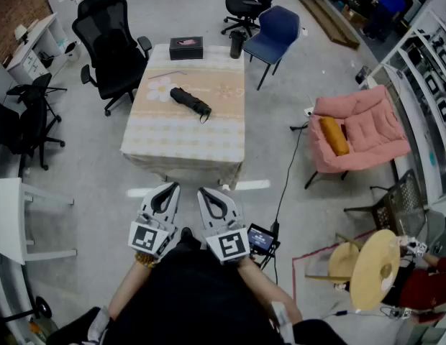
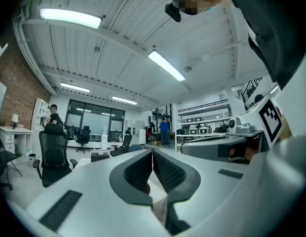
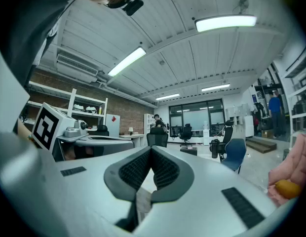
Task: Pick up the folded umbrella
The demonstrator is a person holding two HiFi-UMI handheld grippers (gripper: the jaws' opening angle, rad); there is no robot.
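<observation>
The folded black umbrella (image 1: 190,101) lies slantwise near the middle of a cloth-covered table (image 1: 185,139), with its strap end toward the right. Both grippers are held close to the person's body, well short of the table's near edge. My left gripper (image 1: 173,187) and right gripper (image 1: 203,192) sit side by side, both pointing level at the table. In the left gripper view the jaws (image 2: 152,153) meet at the tips with nothing between them. The right gripper's jaws (image 3: 151,150) likewise touch, empty. The umbrella does not show in either gripper view.
A black box (image 1: 185,47) and a dark flask (image 1: 237,44) stand at the table's far edge. A black office chair (image 1: 111,49) is at the left, a blue chair (image 1: 274,31) behind, a pink armchair (image 1: 356,131) at the right. A cable (image 1: 286,180) runs over the floor.
</observation>
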